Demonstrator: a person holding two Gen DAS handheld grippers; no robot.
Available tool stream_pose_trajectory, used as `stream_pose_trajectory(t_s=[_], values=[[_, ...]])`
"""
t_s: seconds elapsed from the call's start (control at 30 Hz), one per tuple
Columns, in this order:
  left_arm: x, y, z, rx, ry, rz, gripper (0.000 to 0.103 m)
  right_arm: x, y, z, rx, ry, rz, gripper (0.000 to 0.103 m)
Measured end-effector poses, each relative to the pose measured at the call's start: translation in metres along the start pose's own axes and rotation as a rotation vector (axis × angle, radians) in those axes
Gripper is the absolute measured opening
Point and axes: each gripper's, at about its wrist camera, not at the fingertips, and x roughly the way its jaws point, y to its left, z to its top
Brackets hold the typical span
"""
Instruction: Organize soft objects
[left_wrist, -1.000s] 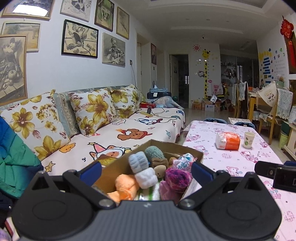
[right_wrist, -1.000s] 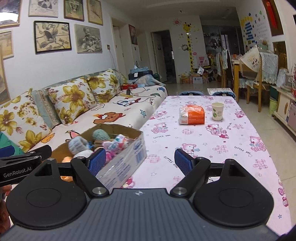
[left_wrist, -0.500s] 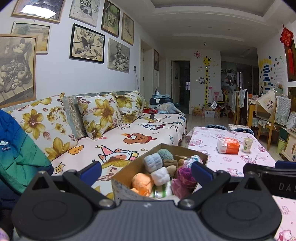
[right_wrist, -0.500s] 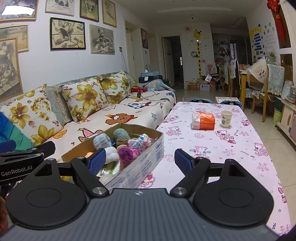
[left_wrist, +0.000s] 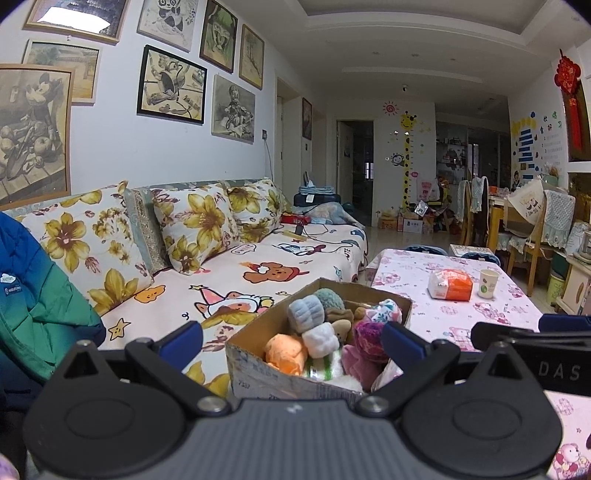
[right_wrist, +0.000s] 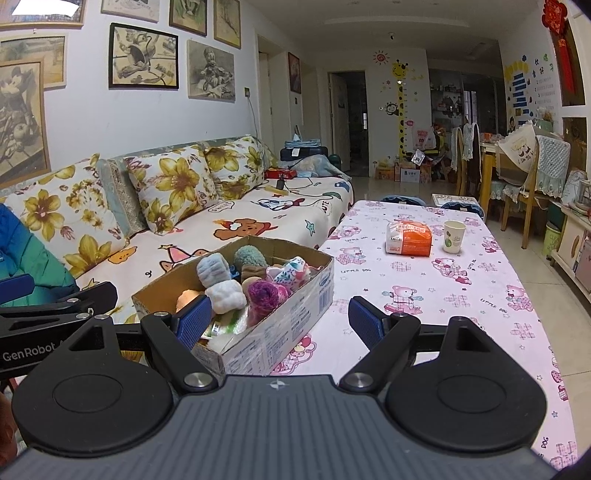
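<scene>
Cardboard box (right_wrist: 273, 325) of rolled socks (right_wrist: 225, 293) at lower centre of the right wrist view, on the near left corner of the pink bear-print surface (right_wrist: 461, 280). Left gripper (left_wrist: 291, 339) and right gripper (right_wrist: 280, 317) both with jaws wide, holding nothing. Tissue pack (right_wrist: 408, 240) and paper cup (right_wrist: 453, 236) farther back, right of centre.

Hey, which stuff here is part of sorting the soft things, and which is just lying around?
Part of the job:
cardboard box
rolled socks inside it
left gripper, open
right gripper, open

Just lying around:
tissue pack
paper cup
sofa cushions
blue-green jacket
</scene>
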Motion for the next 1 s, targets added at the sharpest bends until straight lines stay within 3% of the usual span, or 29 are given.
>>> stream_pose_trajectory(t_s=[0.7, 1.0], values=[[0.013, -0.009, -0.009, 0.015, 0.043, -0.001, 0.102, 0.015, -0.004, -0.005, 0.019, 0.044, -0.009, 0.101], [0.029, -0.028, -0.014, 0.043, 0.083, 0.009, 0.102, 0.023, -0.024, -0.011, 0.088, 0.067, 0.013, 0.102]])
